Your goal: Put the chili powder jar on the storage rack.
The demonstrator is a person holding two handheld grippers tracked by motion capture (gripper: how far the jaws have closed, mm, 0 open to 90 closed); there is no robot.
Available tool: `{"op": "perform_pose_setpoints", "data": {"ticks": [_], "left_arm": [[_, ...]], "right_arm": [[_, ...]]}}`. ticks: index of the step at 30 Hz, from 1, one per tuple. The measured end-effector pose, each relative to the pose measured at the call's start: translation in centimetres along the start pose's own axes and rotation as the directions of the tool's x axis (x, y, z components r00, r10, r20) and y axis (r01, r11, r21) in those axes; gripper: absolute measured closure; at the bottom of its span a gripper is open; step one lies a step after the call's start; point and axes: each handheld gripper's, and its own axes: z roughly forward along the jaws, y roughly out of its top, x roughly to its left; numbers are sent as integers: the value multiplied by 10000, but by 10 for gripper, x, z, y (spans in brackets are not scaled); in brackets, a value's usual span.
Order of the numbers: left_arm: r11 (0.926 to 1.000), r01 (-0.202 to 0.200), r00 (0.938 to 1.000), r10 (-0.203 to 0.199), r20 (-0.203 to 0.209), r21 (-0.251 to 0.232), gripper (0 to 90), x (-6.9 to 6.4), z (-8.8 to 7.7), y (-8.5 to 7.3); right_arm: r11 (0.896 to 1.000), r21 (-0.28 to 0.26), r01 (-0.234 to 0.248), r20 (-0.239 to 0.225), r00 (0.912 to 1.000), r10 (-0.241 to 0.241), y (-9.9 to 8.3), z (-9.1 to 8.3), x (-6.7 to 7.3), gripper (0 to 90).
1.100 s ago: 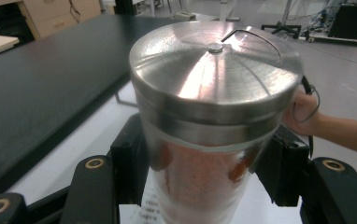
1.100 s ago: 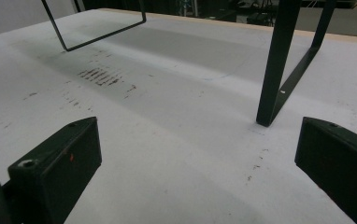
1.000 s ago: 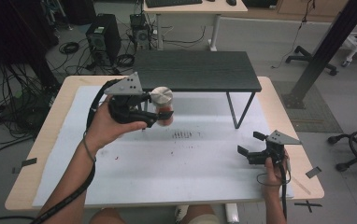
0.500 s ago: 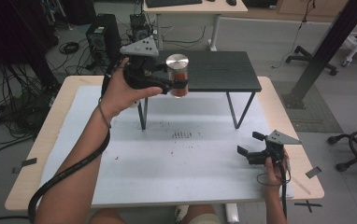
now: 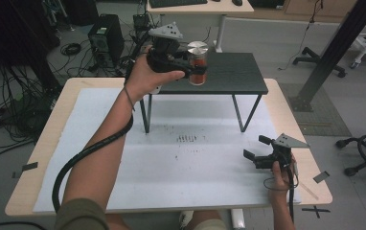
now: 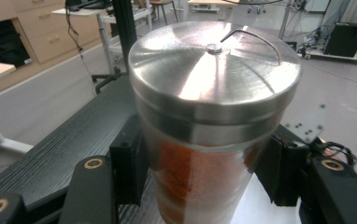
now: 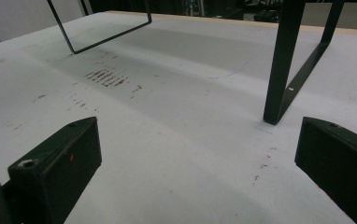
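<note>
in the upper middle of the high view the left hand-held gripper [image 5: 190, 67] is raised over the near left part of a small black shelf [image 5: 229, 72] that stands on thin black legs on the desk [image 5: 99, 110]. its jaws are clamped on a glass jar [image 5: 197, 64] with a brushed metal lid [image 5: 197, 48] and something orange-red inside. the jar is upright, over the shelf's dark top; whether its base touches the shelf cannot be told.

in the left gripper view the jar [image 6: 204, 140] takes up the centre of the frame, with the lid [image 6: 214, 65] in the upper half and a black pad pressed against the glass on each side. the ribbed dark surface of the shelf [image 6: 64, 140] runs off to the lower left behind it.

at the lower right of the high view the right hand-held gripper [image 5: 253, 151] sits low over the desk's white mat [image 5: 195, 167], held in the person's right hand [image 5: 281, 172], well apart from the jar. its jaws are spread wide with nothing between them. in the right gripper view the two black jaws rise at the lower left and lower right, with the scuffed white mat [image 7: 167, 130] between them and one shelf leg [image 7: 284, 60] standing on it at the upper right.
</note>
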Motion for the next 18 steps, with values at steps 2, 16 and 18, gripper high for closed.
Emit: {"op": "perform_pose_setpoints", "data": {"ticks": [2,16,18], "left_arm": [[9999,97,9999,-97,-69,40,430,5,9,-1],[9983,352,9990,-338,-302,464,430,23,50,0],[9977,407,9985,-386,-399,544,430,25,54,-1]], "right_arm": [[10000,6,-18,6,10000,18,0,0,0,3],[10000,-8,-62,26,10000,62,0,0,-1,3],[10000,-19,-66,16,10000,66,0,0,-1,2]]}}
